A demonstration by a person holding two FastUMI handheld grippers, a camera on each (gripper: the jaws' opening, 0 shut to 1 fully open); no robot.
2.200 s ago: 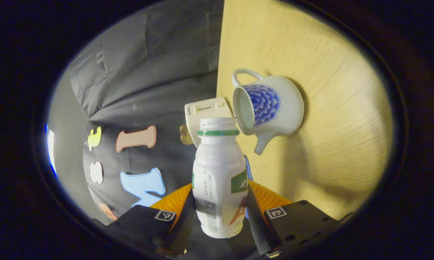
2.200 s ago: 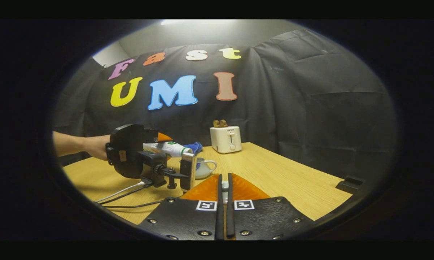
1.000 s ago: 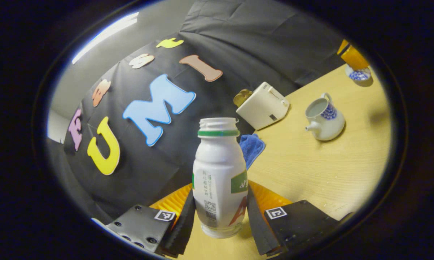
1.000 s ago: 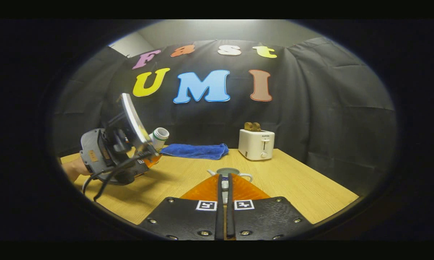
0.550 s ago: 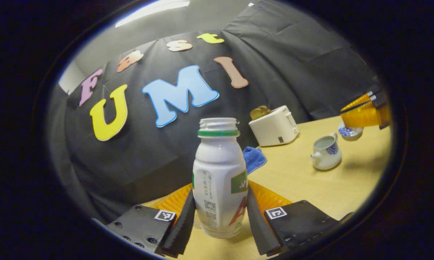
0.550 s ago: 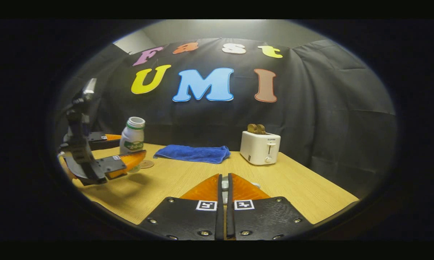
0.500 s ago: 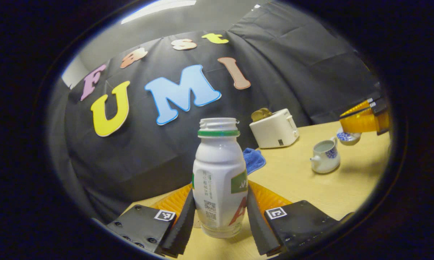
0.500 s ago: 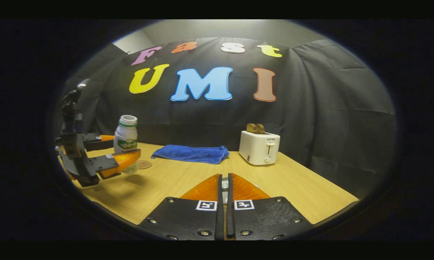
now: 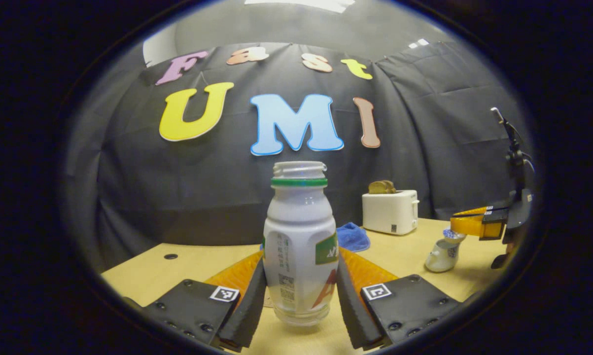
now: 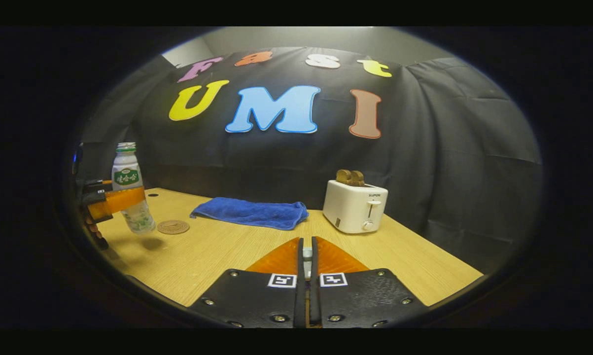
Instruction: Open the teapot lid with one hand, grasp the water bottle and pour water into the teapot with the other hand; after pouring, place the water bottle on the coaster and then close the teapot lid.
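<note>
A white water bottle (image 9: 298,236) with a green neck ring and no cap stands nearly upright, and my left gripper (image 9: 301,254) is shut on it. In the right gripper view the bottle (image 10: 128,190) hangs a little above the table, just left of the round brown coaster (image 10: 173,227), with the left gripper (image 10: 115,199) around its middle. The white and blue teapot (image 9: 440,257) sits open at the far right. My right gripper (image 9: 466,225) hovers just over it, shut on the lid (image 9: 452,234). The lid's knob (image 10: 306,253) shows between the right gripper's (image 10: 306,246) closed fingers.
A white toaster (image 10: 355,207) with toast in it stands at the back of the wooden table (image 10: 237,251). A blue cloth (image 10: 249,212) lies between the toaster and the coaster. The black cloth wall closes the back. The table's right edge (image 10: 444,268) is close by.
The bottle was tipped at the teapot's mouth; it has since swung upright and moved left, away from the teapot, to beside the coaster. The right gripper stays shut on the lid.
</note>
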